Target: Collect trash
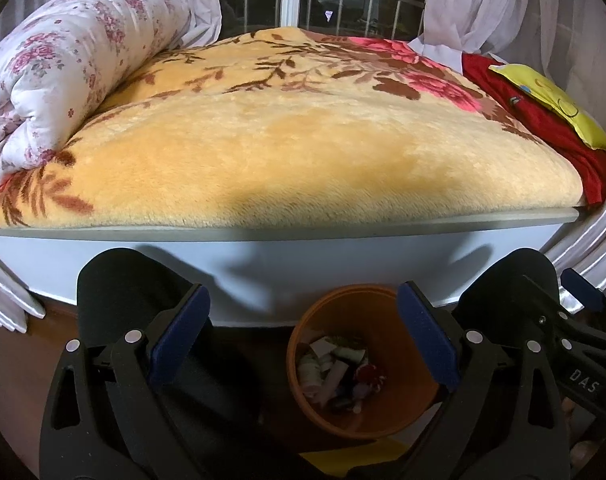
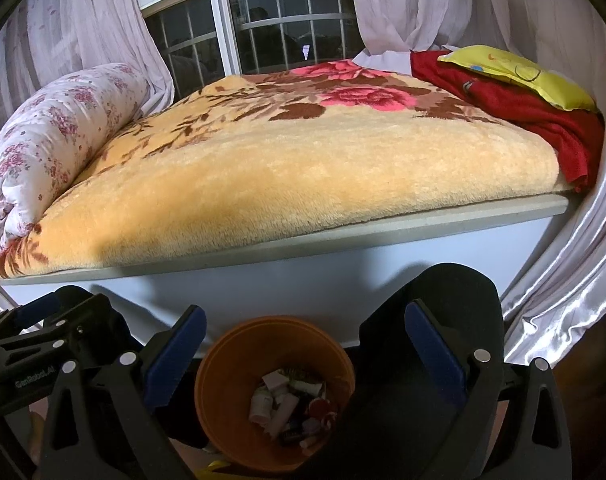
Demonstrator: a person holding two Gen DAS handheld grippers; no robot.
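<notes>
An orange bin (image 1: 399,408) stands on the floor by the bed base, with several pieces of trash (image 1: 335,376) inside. My left gripper (image 1: 303,340) is open and empty, held above the bin. In the right wrist view the same bin (image 2: 223,412) holds the trash (image 2: 291,408). My right gripper (image 2: 303,356) is open and empty, also above the bin. The left gripper (image 2: 55,328) shows at the left of the right wrist view. The right gripper (image 1: 583,320) shows at the right edge of the left wrist view.
A bed with a yellow floral blanket (image 1: 303,140) fills the view ahead, on a white base (image 1: 303,264). A rolled floral quilt (image 1: 63,80) lies at its left. A red cloth (image 1: 543,120) and a yellow pillow (image 1: 555,100) lie at its right. Curtains (image 2: 563,280) and a barred window (image 2: 263,20) stand behind.
</notes>
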